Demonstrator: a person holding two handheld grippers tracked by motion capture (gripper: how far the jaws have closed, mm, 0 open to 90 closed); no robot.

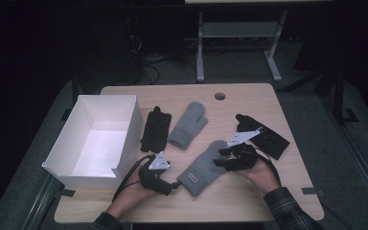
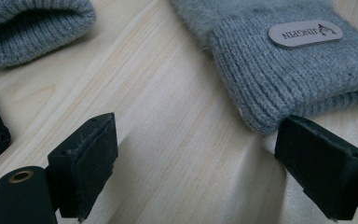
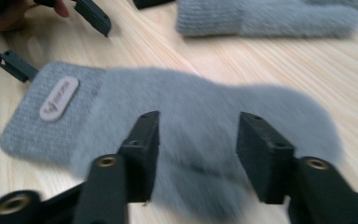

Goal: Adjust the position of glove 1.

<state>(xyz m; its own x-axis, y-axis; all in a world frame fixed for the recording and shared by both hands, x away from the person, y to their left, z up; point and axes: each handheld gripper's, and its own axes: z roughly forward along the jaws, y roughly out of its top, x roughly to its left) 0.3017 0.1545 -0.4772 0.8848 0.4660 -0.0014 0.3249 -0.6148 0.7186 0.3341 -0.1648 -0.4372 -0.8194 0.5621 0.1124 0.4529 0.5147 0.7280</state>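
Note:
A grey knit mitten [image 1: 201, 167] with a small label lies flat near the table's front. My left gripper [image 1: 175, 184] rests by its cuff [image 2: 284, 60], jaws wide open with bare wood between them [image 2: 196, 140]. My right gripper [image 1: 220, 158] hovers over the mitten's fluffy middle [image 3: 191, 93], open [image 3: 198, 135], its pads not pressing on the fabric. A second grey mitten [image 1: 188, 124] lies farther back [image 3: 261, 18]. A black glove [image 1: 155, 128] lies left of it, and another black glove [image 1: 263, 134] lies at the right.
An open white box [image 1: 129, 129] stands at the table's left side, beside the left hand. The wooden table [image 1: 249, 201] has a cable hole [image 1: 219, 96] at its far edge. A desk frame stands on the floor beyond.

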